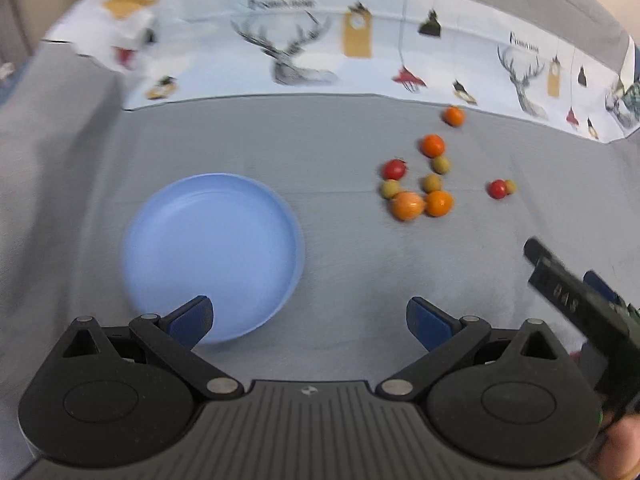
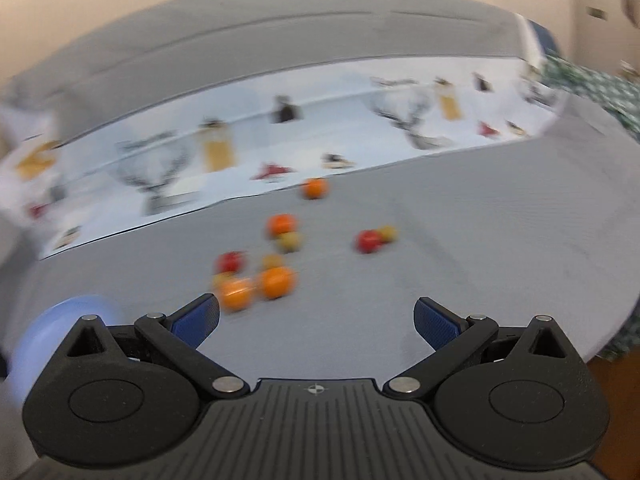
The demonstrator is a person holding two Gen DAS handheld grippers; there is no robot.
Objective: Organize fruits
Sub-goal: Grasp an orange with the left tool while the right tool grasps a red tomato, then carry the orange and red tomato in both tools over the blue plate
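Hard to make out: both views are smeared by motion, the right wrist view worst; there the fruits are soft blobs and the blue plate (image 2: 64, 320) is cut off at the lower left, partly behind the tool's body. The small yellowish-green fruits cannot be identified. In the left wrist view the right tool's far side is out of frame.

Left to right, on the grey-covered table (image 1: 340, 260):
- Blue plate (image 1: 214, 256), round, nothing in it; its near rim passes behind the left tool's left finger.
- Left tool (image 1: 310, 316): jaws spread wide, holding nothing, above the cloth just beside the plate.
- Fruits (image 1: 420, 184): a loose cluster of orange, red and yellowish-green balls, several touching, well apart from the plate. One orange (image 1: 454, 116) lies alone near the printed paper strip (image 1: 300, 52) with deer heads at the back. A red and a yellowish one (image 1: 500, 189) touch, off to the right.
- Right tool (image 2: 316, 318): jaws spread wide, holding nothing, near the cluster.
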